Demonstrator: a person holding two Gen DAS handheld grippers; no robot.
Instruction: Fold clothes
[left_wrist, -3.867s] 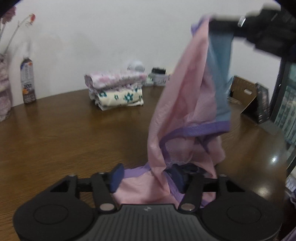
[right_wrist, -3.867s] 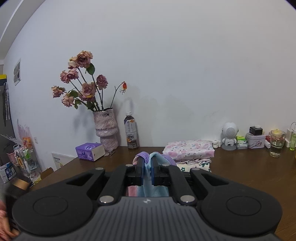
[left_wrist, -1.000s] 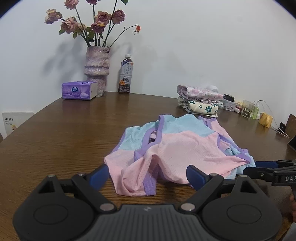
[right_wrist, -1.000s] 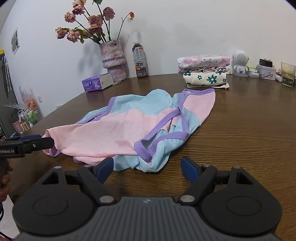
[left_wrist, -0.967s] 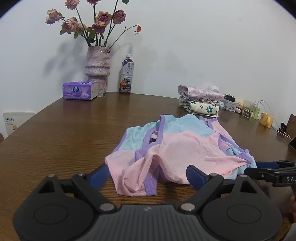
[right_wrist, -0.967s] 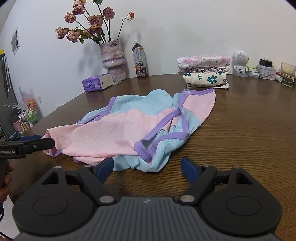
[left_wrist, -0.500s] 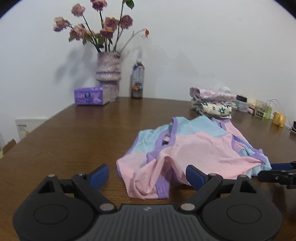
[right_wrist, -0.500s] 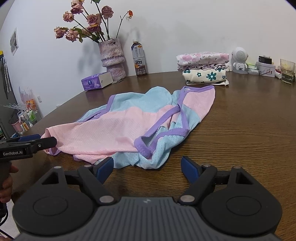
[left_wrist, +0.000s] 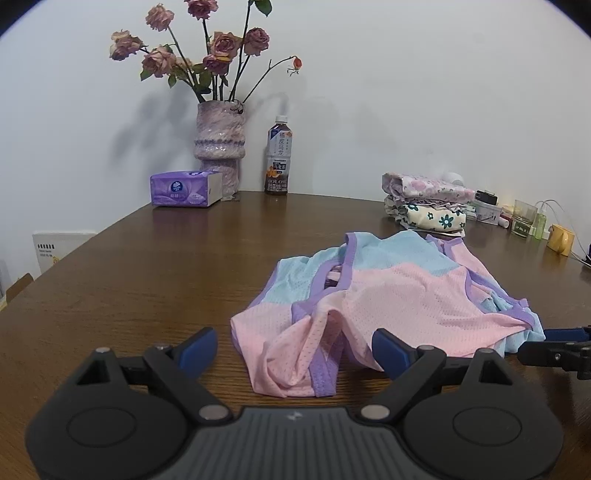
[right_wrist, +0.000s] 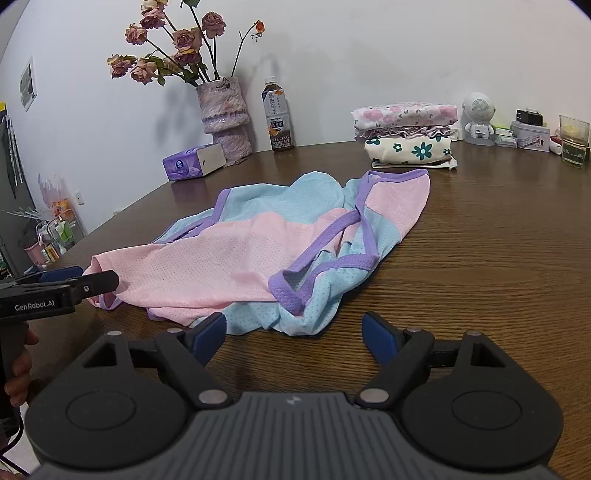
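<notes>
A pink and light-blue mesh garment with purple trim (left_wrist: 399, 295) lies crumpled on the brown wooden table (left_wrist: 147, 280). It also shows in the right wrist view (right_wrist: 280, 247). My left gripper (left_wrist: 293, 345) is open and empty, its fingers either side of the garment's near pink edge, just short of it. My right gripper (right_wrist: 293, 328) is open and empty, just in front of the garment's blue hem. Each gripper shows at the edge of the other's view, the left one (right_wrist: 77, 278) by the pink corner.
A stack of folded floral clothes (right_wrist: 406, 131) sits at the back of the table. A vase of roses (left_wrist: 219, 147), a drink bottle (left_wrist: 279, 160) and a purple tissue box (left_wrist: 184, 188) stand at the back left. Small jars, a cup and a white figure (right_wrist: 478, 118) line the back right.
The garment, held up by the right gripper 3.9 s ago, now lies loose on the table. Over the last second both open grippers drew back slightly from it.
</notes>
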